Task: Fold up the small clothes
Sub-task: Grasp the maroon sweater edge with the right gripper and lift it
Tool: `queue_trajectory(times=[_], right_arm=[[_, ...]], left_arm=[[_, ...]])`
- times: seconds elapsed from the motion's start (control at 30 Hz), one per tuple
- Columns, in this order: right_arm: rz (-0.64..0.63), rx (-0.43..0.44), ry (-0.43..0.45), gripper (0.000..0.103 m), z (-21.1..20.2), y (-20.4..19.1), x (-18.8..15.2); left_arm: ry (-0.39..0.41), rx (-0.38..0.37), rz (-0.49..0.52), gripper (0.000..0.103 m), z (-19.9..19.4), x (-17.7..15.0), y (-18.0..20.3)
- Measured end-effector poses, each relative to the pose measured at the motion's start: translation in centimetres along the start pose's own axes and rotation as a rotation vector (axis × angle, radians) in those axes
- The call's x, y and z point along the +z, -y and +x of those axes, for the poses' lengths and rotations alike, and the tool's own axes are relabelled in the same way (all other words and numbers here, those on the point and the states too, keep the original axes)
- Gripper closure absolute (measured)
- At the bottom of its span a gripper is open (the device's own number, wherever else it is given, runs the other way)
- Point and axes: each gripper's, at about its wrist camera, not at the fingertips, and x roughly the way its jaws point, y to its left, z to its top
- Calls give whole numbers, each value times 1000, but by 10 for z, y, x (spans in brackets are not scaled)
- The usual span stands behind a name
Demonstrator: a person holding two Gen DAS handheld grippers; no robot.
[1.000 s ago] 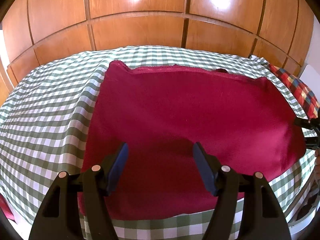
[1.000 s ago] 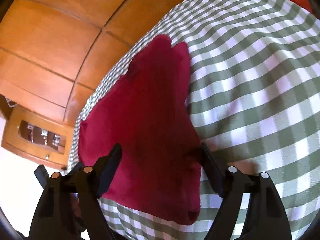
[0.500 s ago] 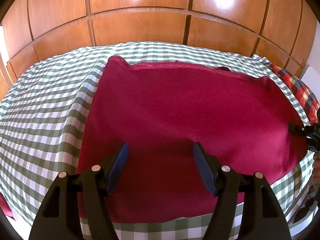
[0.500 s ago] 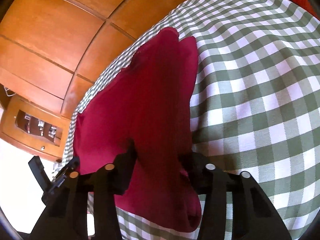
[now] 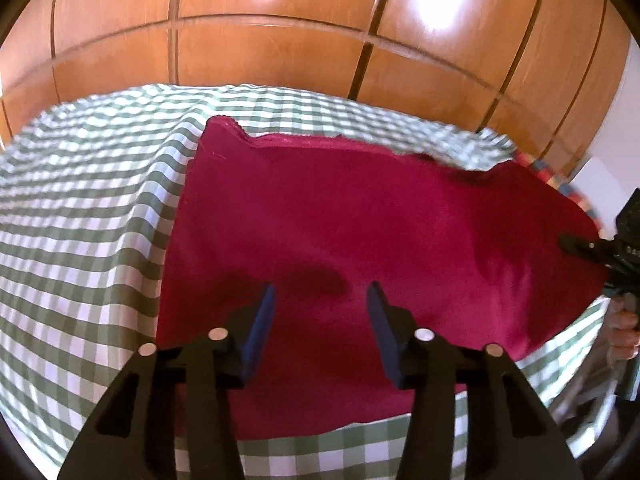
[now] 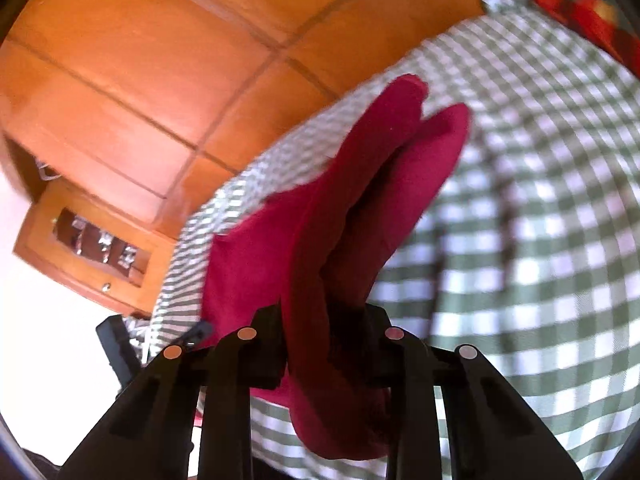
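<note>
Since one second ago: right tool (image 6: 326, 344) closed from spread apart to clenched on the right edge of the red garment (image 6: 360, 208), cloth now lifted into a bunched ridge running toward upper centre of the right wrist view. Left tool (image 5: 320, 320) unchanged, released, blue-lined fingers (image 5: 260, 328) spread above the garment's near portion, lower centre of the left wrist view; contact with cloth not discernible. Red garment (image 5: 340, 240) spread across centre of frame on the green-and-white checked bench cover (image 5: 80, 220), right edge raised at right tool (image 5: 592, 248), far right. Wooden panelled wall (image 5: 280, 20) across top. Red plaid cloth (image 6: 592, 16) at upper right corner of right wrist view.
</note>
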Motion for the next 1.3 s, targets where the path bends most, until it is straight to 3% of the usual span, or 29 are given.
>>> queue_trajectory(times=[0.17, 0.37, 0.47, 0.63, 0.83, 0.9, 0.97, 1.1, 1.2, 1.3], right_arm=[[-133, 69, -24, 78, 25, -72, 14], [-273, 110, -115, 79, 81, -142, 10], [-352, 122, -181, 79, 113, -176, -3], [-470, 66, -299, 79, 175, -207, -37], [-586, -32, -366, 79, 222, -217, -65], [-639, -47, -357, 77, 221, -220, -73], [-677, -18, -346, 68, 215, -223, -75], [-642, 152, -363, 36, 191, -224, -80], [-620, 220, -340, 36, 164, -218, -82], [-591, 197, -293, 36, 139, -201, -79]], left_arm=[[0, -183, -110, 65, -11, 7, -33], [-78, -238, -201, 67, 9, 2, -67], [-105, -254, -231, 74, 20, -4, -76], [-80, -301, -319, 79, 16, -5, -93], [-9, -348, -455, 71, -15, -9, -134], [2, -373, -474, 63, -24, -11, -142], [13, -417, -499, 56, -30, -9, -147], [32, -469, -499, 46, -34, 5, -141], [21, -516, -487, 34, -31, 19, -133], [-14, -447, -443, 34, -28, 26, -128]])
